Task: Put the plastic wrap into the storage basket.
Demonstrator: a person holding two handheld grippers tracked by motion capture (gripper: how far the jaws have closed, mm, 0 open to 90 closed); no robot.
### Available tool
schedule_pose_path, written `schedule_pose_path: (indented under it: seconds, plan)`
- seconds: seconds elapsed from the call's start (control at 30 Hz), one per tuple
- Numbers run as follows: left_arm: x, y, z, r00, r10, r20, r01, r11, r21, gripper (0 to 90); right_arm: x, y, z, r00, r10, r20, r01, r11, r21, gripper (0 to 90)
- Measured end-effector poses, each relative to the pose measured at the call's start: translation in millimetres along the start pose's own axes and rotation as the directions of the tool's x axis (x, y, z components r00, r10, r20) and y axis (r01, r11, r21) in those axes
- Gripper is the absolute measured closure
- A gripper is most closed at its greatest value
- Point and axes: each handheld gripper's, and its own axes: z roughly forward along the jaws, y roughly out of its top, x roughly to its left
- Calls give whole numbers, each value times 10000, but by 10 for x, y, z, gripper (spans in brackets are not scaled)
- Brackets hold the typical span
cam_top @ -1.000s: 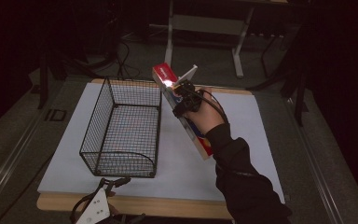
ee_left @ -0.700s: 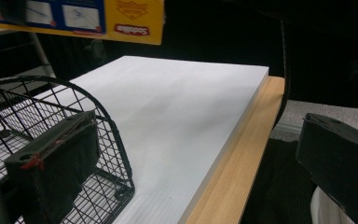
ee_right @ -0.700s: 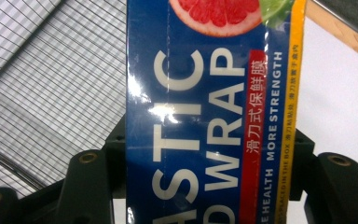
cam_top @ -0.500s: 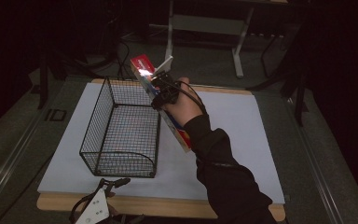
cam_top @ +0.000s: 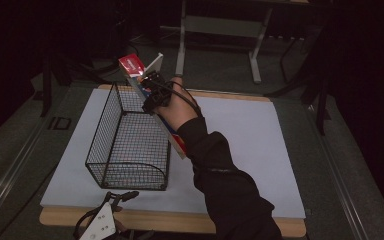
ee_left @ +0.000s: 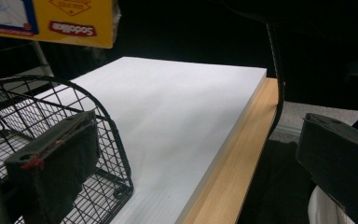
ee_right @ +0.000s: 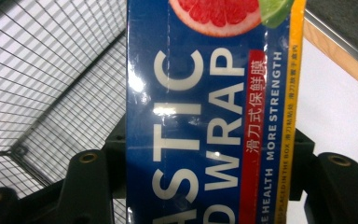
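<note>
The right hand-held gripper point(cam_top: 152, 92) is clamped on a long plastic-wrap box point(cam_top: 145, 82), its jaws pressed against the box's two long sides, as the right gripper view shows with the blue printed face point(ee_right: 209, 116) running straight up between them. In the high view the box is held in the air, tilted, its long axis running from about 11 o'clock at the raised red end to 5 o'clock at the low end near the sleeve, and it hangs over the far right rim of the wire basket point(cam_top: 130, 145). The basket's open top lies at about 7 o'clock from the gripper, just beside and below it, so the coming move likely turns on swinging the box left and lowering it along the basket's own long axis, which points roughly 12 to 6. The right hand is by far the nearer. The left hand-held gripper point(cam_top: 111, 212) rests at the near edge of the surface point(cam_top: 260, 150), jaws apart and empty. The box is glossy card with sharp edges; the basket is thin black wire mesh with rounded corners; the surface is matt white board on a pale wooden edge.
</note>
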Motion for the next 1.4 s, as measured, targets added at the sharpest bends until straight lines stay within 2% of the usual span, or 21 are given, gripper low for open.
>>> schedule_pose_path:
  seconds: [0.33,0.4,0.43,0.53,0.77,0.83,0.9,1.1,1.3,1.4]
  plan:
    - [-19,-6,-37,10000,-26,-61,26,10000,-30,0,367,221,140,9990,-316,-319,307,9992,-272,397]
    - [-19,-6,-37,10000,-26,-61,26,10000,-30,1,400,233,158,9987,-356,-358,344,9989,-328,397]
    - [-20,-7,-45,10000,-4,-67,4,10000,-15,1,464,253,191,9987,-276,-440,254,9985,-492,397]
    - [-27,-9,-51,10000,-4,-47,4,10000,-26,1,538,266,245,9989,-223,-417,184,9958,-901,397]
    - [-33,-12,-61,10000,-4,-49,4,10000,8,1,565,238,384,9990,105,-430,-172,9873,-1578,397]
    - [-33,-12,-61,10000,8,-52,-8,10000,25,1,568,229,411,9992,124,-387,-185,9867,-1617,397]
    - [-33,-12,-58,10000,18,-43,-18,10000,39,1,591,192,507,9983,155,-565,-238,9886,-1486,397]
    - [-39,-10,-57,10000,87,-19,-87,9999,60,1,664,104,698,9982,166,-582,-243,9908,-1332,397]
    - [-38,-13,-54,10000,74,13,-74,9999,103,1,653,26,804,9972,352,-664,-444,9886,-1440,397]
    - [-45,-7,-60,9998,156,-127,-156,9999,19,0,637,-8,835,9967,470,-661,-565,9871,-1495,397]
